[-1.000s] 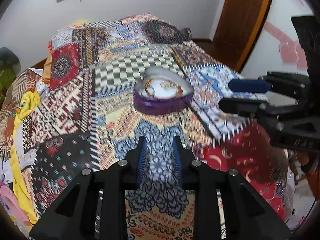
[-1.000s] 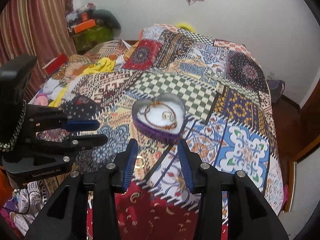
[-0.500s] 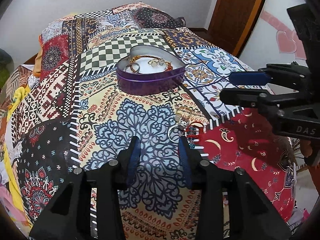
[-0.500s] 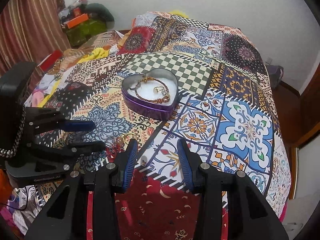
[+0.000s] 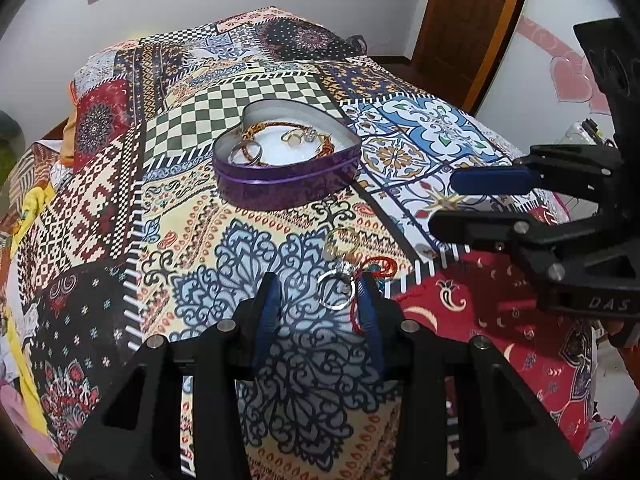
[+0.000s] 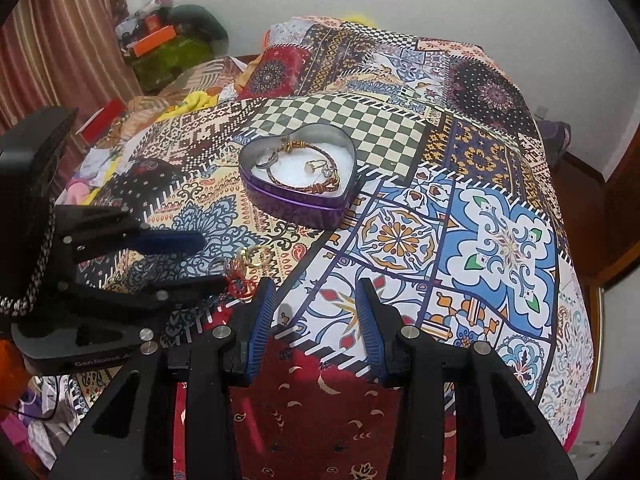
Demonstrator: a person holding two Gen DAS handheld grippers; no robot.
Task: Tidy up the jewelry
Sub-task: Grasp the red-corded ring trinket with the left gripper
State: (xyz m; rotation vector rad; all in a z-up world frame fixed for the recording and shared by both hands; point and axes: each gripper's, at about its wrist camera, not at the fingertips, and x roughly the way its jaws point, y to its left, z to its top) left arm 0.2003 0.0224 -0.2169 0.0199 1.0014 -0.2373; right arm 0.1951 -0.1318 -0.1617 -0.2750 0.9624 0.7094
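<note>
we find the left gripper [image 5: 318, 294] released, its fingers [image 5: 267, 300] bracketing the silver ring [image 5: 335, 290] on the bed; right gripper [image 6: 316, 312] also released. we advise centring before clenching, clear of the red cord [image 5: 382, 268].

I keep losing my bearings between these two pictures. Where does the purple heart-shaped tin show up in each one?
Left wrist view: the purple heart-shaped tin sits at upper centre, beyond the open left claw.
Right wrist view: it sits just left of centre, beyond the open right claw.
Shared landmark: the green checkerboard patch behind the tin.
</note>
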